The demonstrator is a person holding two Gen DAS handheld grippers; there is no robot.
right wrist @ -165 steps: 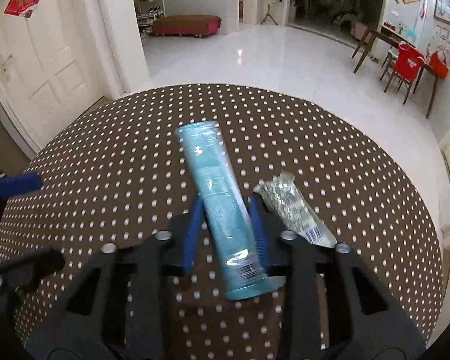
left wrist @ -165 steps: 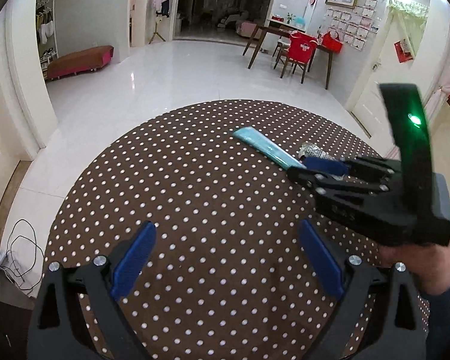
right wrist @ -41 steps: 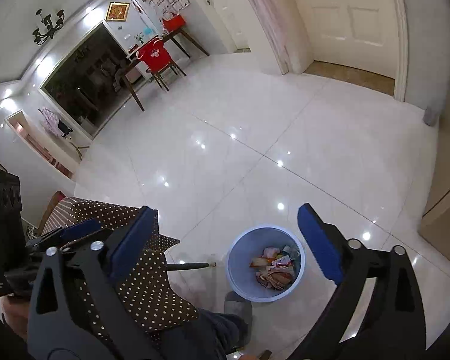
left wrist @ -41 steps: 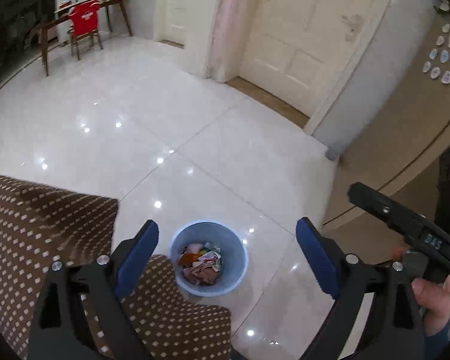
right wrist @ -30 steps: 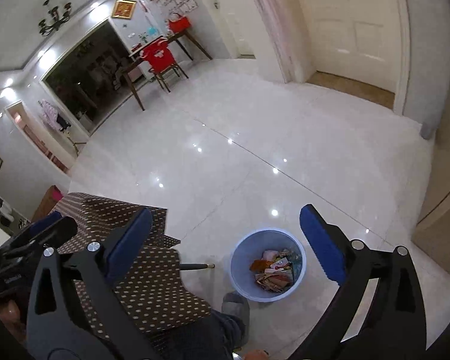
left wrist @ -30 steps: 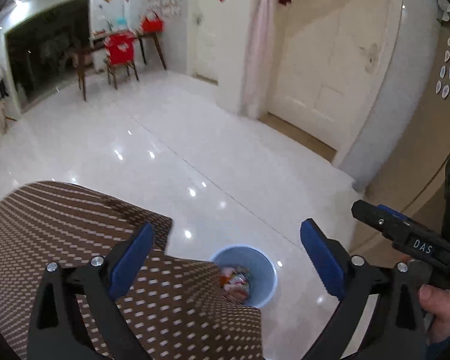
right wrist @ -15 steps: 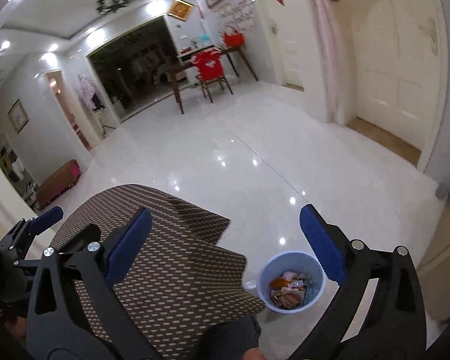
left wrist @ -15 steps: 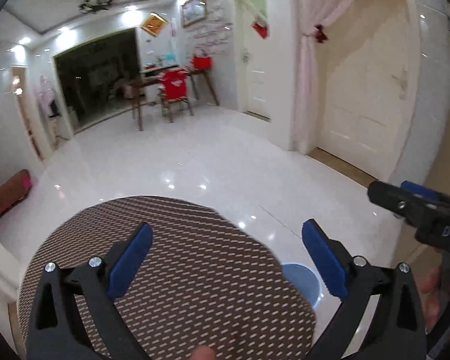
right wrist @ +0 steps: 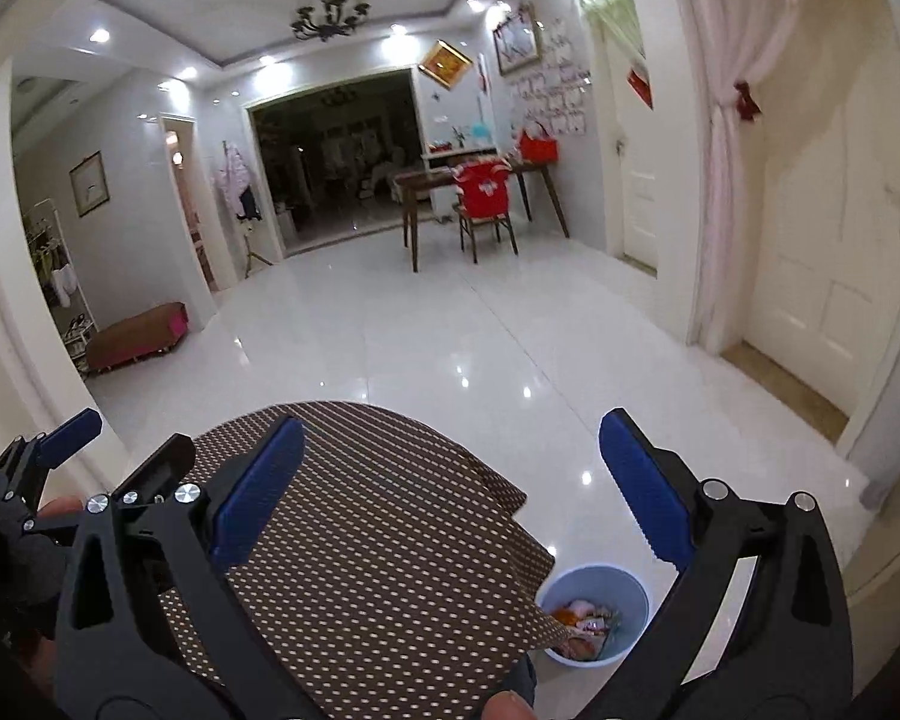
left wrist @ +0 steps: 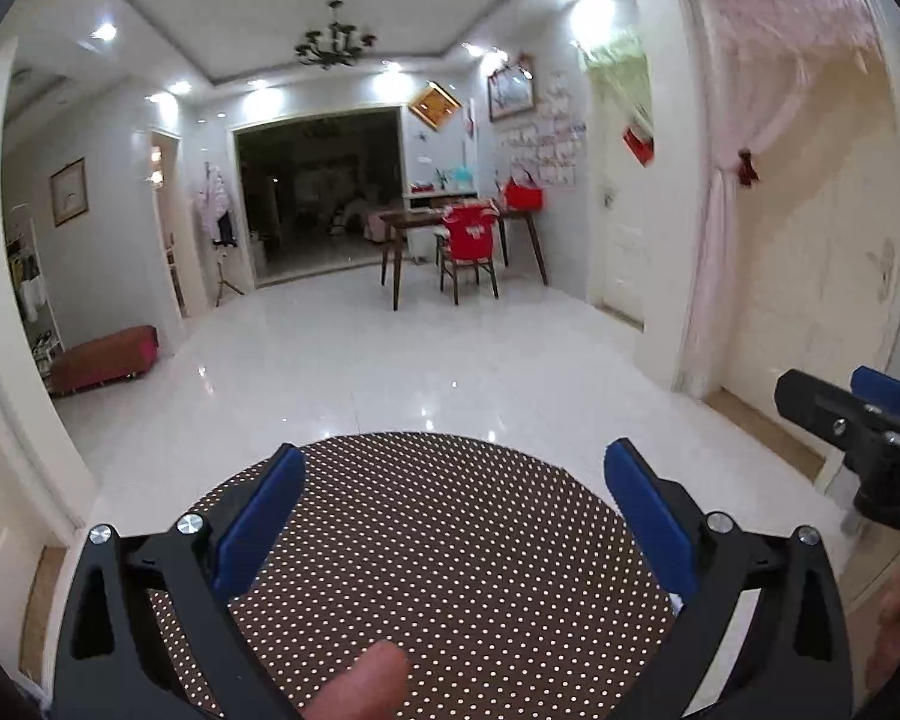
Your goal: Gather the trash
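My left gripper (left wrist: 450, 492) is open and empty above the round table with the brown polka-dot cloth (left wrist: 450, 552). My right gripper (right wrist: 450, 468) is open and empty, over the table's right edge (right wrist: 390, 540). A light blue trash bin (right wrist: 594, 612) stands on the floor right of the table, with several pieces of trash inside. No trash shows on the tablecloth in either view. The right gripper also shows at the right edge of the left wrist view (left wrist: 870, 432). The left gripper shows at the left of the right wrist view (right wrist: 48, 456).
A glossy white tile floor (left wrist: 390, 360) stretches ahead. A wooden table with a red-covered chair (left wrist: 468, 240) stands far back. A red bench (left wrist: 102, 354) sits at the left wall. White doors and a pink curtain (left wrist: 714, 270) are at the right.
Both grippers have tilted up and swung left from the bin toward the table. The teal tube held by the right gripper earlier is gone from it, and the table now shows no trash.
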